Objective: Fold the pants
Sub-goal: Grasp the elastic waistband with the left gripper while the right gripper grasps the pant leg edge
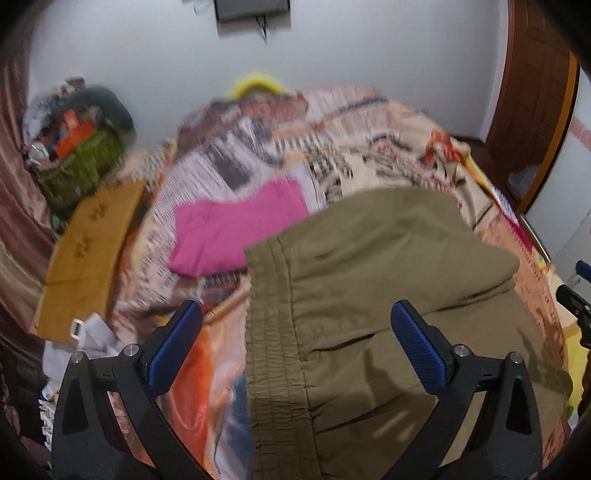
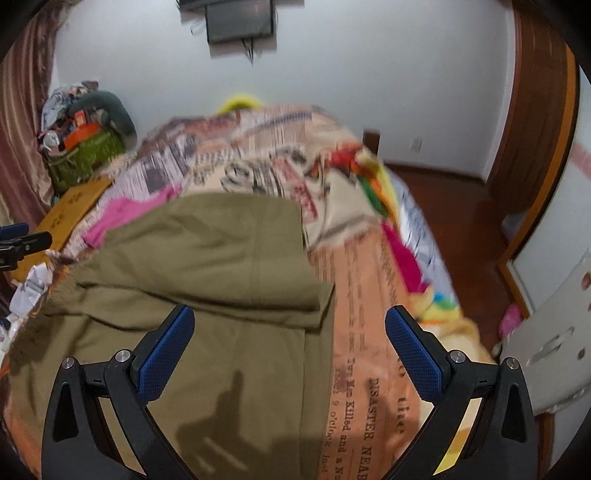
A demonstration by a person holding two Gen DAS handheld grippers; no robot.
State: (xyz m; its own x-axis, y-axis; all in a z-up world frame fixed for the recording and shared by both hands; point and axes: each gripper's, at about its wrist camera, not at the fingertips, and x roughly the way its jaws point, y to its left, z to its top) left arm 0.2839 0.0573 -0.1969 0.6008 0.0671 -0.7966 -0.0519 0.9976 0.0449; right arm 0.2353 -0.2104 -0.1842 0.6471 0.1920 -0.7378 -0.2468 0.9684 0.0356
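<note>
Pants (image 1: 369, 295), olive-green and folded over on themselves, lie on the bed just beneath both your grippers, their gathered waistband running along the left edge in the left wrist view. Your left gripper (image 1: 295, 332) hangs above that waistband with its jaws spread wide and nothing between them; your right gripper (image 2: 290, 332) hangs over the pants' right edge, jaws likewise spread and empty, its shadow falling on the cloth below. The near end of the pants is cut off by the bottom of both views, so you cannot tell how far they reach toward you.

Under them spreads a bedspread (image 2: 369, 295) printed like newspaper, its lettering readable only close to the right gripper and smeared by blur farther off. Just beyond the pants on the left lies a folded pink garment (image 1: 236, 229), partly hidden behind the olive cloth in the right wrist view. Left of the bed sits a flat cardboard box (image 1: 92, 251), with crumpled white paper (image 1: 96, 339) near it. Farther back, against the curtain (image 1: 18, 184), a green basket (image 1: 81, 166) holds a blurred heap whose contents are hard to make out. A yellow object (image 1: 255, 85) peeks over the bed's far end, mostly hidden. On the far wall a dark screen (image 2: 240, 18) is cut off at the top.
</note>
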